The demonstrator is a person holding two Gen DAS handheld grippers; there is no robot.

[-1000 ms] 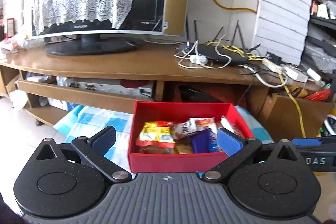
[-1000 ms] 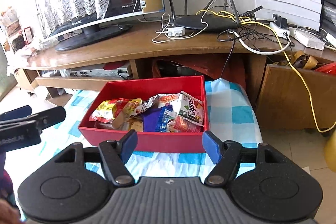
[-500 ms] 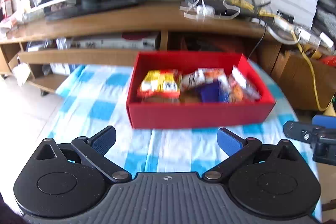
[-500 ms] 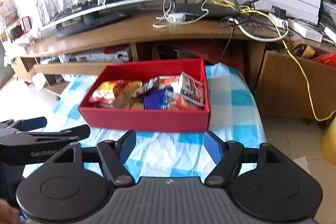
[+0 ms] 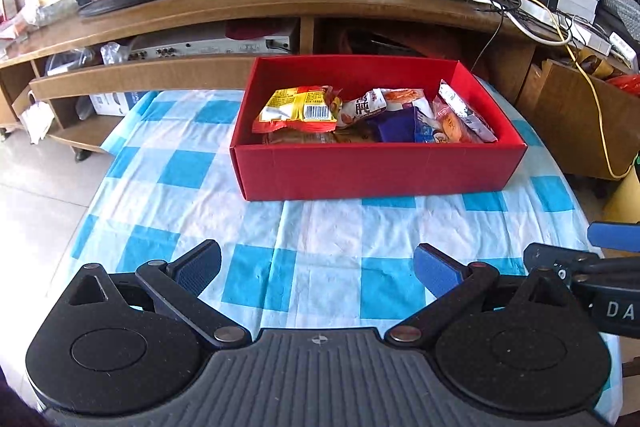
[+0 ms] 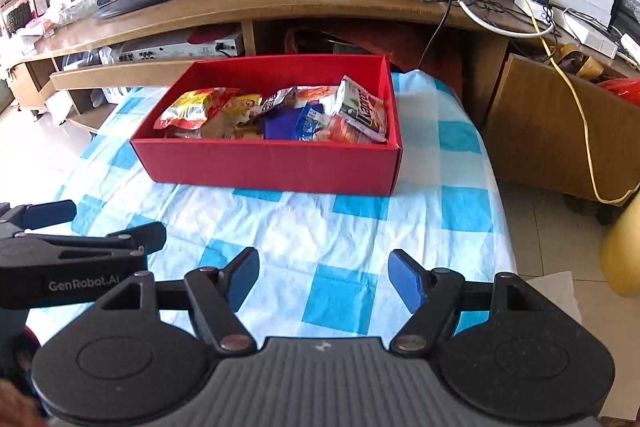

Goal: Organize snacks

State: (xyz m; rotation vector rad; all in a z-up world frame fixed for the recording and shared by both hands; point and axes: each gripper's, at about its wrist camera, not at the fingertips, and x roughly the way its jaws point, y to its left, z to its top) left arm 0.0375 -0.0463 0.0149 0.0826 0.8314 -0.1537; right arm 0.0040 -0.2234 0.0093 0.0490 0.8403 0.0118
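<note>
From the left wrist view, the left gripper (image 5: 316, 267) hangs over the blue-and-white checked cloth (image 5: 192, 163) with its blue pads spread wide and nothing between them. Ahead of it, well apart, sits the red box (image 5: 376, 171) on the cloth, close to the wooden TV stand (image 5: 248, 11). Snack packets are heaped inside: a yellow and red packet (image 5: 296, 109) at the left, a purple packet (image 5: 394, 127) near the middle, an orange and white packet (image 5: 460, 119) leaning on the right wall. A piece of the right gripper (image 5: 600, 267) pokes in at the right edge.

From the right wrist view, the right gripper (image 6: 323, 273) also hovers above the cloth, released; its jaws have just been opening a little further, with nothing between them. The box (image 6: 272, 163) lies beyond, slightly left of centre. A green and white packet (image 6: 362, 107) stands tilted against its right end. The left gripper (image 6: 84, 227) shows at the left edge, beside and apart.
</note>
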